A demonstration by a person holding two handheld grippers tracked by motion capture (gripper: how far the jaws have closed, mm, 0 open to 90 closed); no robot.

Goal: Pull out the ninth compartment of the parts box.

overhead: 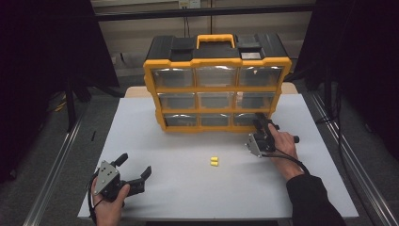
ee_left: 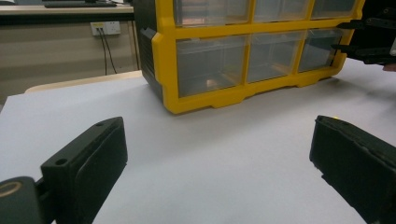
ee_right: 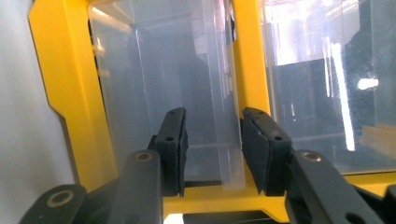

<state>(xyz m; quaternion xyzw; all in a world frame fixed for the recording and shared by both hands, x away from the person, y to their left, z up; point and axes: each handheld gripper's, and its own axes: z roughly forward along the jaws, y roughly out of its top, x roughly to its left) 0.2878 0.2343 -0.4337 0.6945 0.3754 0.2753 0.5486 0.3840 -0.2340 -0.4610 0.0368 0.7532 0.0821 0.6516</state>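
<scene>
My right claw (ee_right: pixel 212 144) stood part-closed astride the clear plastic pull tab (ee_right: pixel 224 116) of the yellow-framed organizer's (overhead: pixel 217 87) bottom right drawer, pads not visibly pressing it.

The white counter (overhead: pixel 188 188) carries a yellow-and-black drawer organizer (overhead: pixel 216 82) standing at its far middle, and two small yellow pieces (overhead: pixel 214 162) lying together near its centre.
</scene>
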